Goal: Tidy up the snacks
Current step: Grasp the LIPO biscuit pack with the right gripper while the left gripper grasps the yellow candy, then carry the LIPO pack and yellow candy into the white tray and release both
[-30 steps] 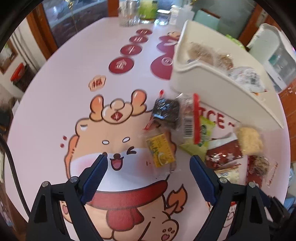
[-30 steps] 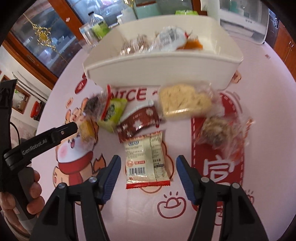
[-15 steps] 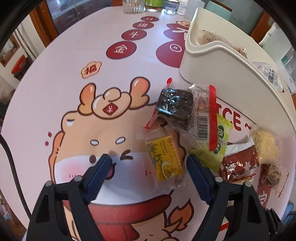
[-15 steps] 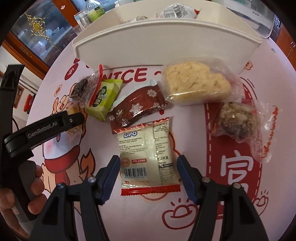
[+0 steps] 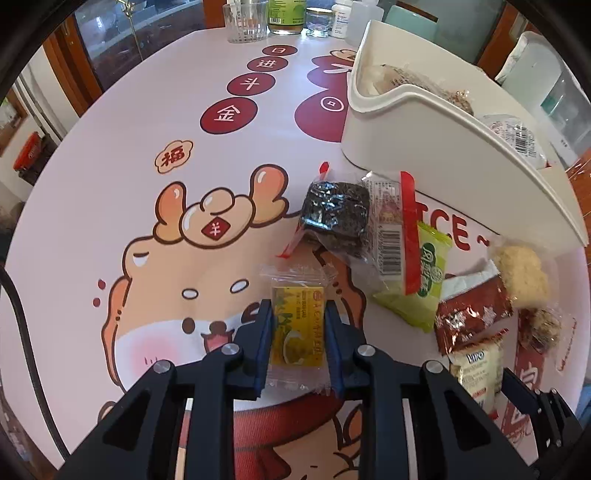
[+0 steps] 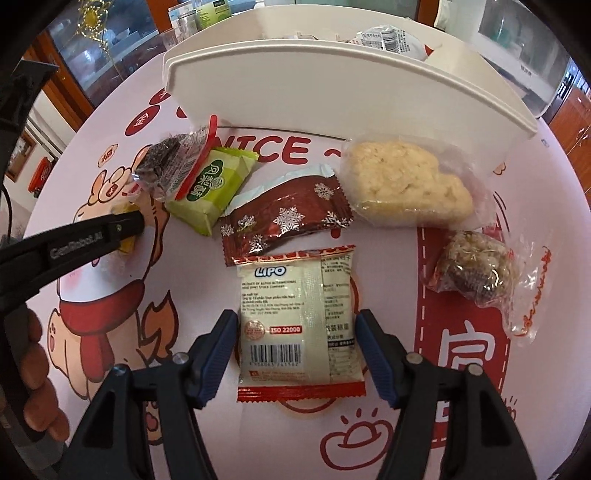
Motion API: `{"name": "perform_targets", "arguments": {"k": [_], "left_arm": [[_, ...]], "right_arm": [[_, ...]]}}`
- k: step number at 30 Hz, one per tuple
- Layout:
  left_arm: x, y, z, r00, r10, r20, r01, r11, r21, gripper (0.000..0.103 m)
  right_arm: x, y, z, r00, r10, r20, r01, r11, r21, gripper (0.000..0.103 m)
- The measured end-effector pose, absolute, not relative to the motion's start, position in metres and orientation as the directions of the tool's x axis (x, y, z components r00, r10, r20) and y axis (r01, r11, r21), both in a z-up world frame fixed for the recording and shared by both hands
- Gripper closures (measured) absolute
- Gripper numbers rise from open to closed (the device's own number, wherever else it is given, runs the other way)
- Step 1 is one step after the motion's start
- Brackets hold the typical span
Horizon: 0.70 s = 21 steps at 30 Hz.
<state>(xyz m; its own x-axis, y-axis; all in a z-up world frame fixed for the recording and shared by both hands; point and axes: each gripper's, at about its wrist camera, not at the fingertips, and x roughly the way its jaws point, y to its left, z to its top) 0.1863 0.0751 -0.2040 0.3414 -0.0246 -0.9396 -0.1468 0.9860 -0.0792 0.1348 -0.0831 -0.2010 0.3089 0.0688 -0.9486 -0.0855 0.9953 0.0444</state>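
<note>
Since before, our left gripper (image 5: 298, 334) has just been closing and now clamps the yellow snack packet (image 5: 297, 332); our right gripper (image 6: 295, 352) came lower, jaws apart around the LIPO packet (image 6: 297, 314).

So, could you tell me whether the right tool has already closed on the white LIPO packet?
No, the right tool stands open, its pads on either side of the white LIPO packet with gaps showing.

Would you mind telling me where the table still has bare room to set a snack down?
The widest free patch is the printed tablecloth left of the white plastic bin, up to the drinking glass. Between the bin's front wall and the white LIPO packet, wrapped snacks crowd the surface.
</note>
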Motion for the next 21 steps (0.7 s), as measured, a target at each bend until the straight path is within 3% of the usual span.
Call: {"name": "perform_targets", "arguments": {"k": [7,21], "left_arm": [[0.164,0.083,-0.199,0.322,-0.069,-0.944,-0.126,0.985,-0.115,0.079],[0.100,0.067,-0.172,0.304,-0.084,-0.949,-0.012,0.996,-0.092,0.079]], "right_arm": [[0.132,-0.084,-0.199,0.327,0.066,-0.943,-0.097,0.995,0.036,0.057],[0.097,-0.102,-0.188,0.289,0.145,-0.946,-0.101,0.988,0.121,0.057]]}}
